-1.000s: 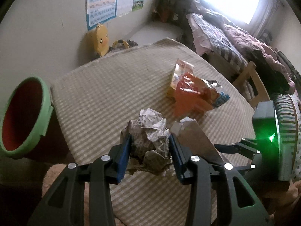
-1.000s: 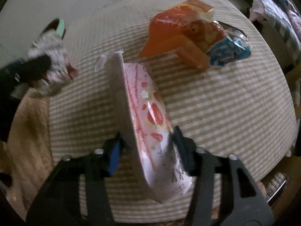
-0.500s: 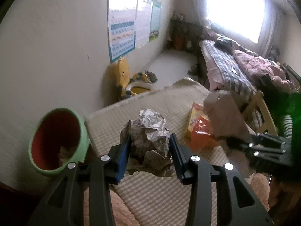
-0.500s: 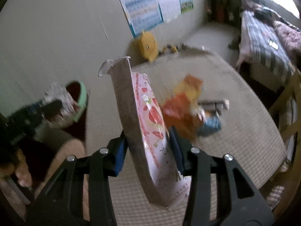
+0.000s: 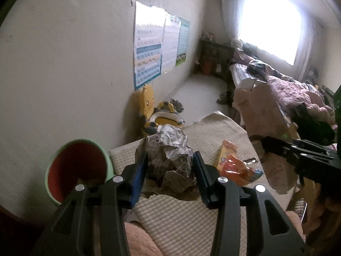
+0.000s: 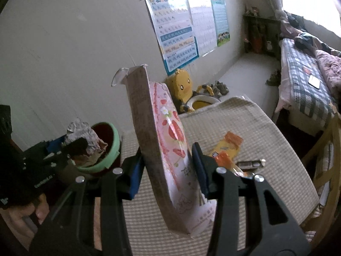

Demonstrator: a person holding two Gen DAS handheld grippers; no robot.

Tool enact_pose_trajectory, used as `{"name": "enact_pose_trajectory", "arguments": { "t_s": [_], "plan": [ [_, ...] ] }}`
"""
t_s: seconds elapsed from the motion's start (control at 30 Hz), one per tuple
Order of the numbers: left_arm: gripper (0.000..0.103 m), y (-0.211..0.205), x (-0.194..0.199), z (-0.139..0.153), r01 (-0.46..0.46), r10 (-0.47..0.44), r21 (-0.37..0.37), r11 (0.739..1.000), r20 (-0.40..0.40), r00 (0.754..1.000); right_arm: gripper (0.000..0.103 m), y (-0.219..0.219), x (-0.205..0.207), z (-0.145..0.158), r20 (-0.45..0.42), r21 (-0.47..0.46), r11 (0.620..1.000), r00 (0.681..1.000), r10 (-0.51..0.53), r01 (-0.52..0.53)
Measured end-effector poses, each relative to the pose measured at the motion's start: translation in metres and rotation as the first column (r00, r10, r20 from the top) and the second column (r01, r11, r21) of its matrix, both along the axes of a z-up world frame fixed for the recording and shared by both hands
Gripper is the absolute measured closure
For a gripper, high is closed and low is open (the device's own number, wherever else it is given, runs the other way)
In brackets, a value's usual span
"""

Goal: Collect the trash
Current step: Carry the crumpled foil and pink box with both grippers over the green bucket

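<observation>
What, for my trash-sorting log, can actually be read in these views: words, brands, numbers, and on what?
"Gen Robot.AI", roughly, in small white print: on the body of the left gripper, seen in the right wrist view.
Carton: printed characters near its lower end, too blurred to read.
Paper ball: newsprint, too small to read.
Posters: rows of chart text, illegible.
Snack packets: logos blurred, unreadable.

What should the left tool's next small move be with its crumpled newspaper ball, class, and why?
Probably carry it sideways over the green-rimmed bin and open there. The left tool grips the crumpled newspaper ball clear of the table, and the bin's mouth is just beside it, on the left in the left wrist view.
</observation>
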State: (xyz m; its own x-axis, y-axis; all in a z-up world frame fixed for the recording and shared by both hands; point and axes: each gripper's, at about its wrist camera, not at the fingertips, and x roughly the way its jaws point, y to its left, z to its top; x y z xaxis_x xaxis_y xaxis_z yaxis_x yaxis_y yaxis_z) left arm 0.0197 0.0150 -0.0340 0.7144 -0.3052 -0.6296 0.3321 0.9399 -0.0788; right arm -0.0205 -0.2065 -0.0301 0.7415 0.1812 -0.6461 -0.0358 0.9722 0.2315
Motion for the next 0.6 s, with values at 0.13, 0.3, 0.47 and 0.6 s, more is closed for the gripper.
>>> {"name": "enact_pose_trajectory", "arguments": {
  "t_s": [0.13,0.3,0.47,0.6],
  "plan": [
    [0.062,0.013,0.002,0.000,-0.022,0.022,-0.011,1.000,0.006,1.000,0.060,0.010,0.006,-0.001,-0.011,-0.006,1.000,1.000,0.019,-0.019],
    [0.062,0.038,0.011,-0.016,-0.075,0.074,-0.026,0.997,-0.031,0.997,0.060,0.025,0.013,-0.009,-0.043,-0.013,0.999,0.998,0.042,-0.042],
    [0.062,0.067,0.016,-0.032,-0.135,0.133,-0.036,0.990,-0.064,0.989,0.060,0.041,0.023,-0.020,-0.084,-0.004,0.998,0.994,0.064,-0.064],
    [0.062,0.083,0.020,-0.037,-0.168,0.165,-0.040,0.985,-0.069,0.984,0.060,0.057,0.032,-0.024,-0.095,-0.011,0.996,0.992,0.086,-0.088]
  ]
}}
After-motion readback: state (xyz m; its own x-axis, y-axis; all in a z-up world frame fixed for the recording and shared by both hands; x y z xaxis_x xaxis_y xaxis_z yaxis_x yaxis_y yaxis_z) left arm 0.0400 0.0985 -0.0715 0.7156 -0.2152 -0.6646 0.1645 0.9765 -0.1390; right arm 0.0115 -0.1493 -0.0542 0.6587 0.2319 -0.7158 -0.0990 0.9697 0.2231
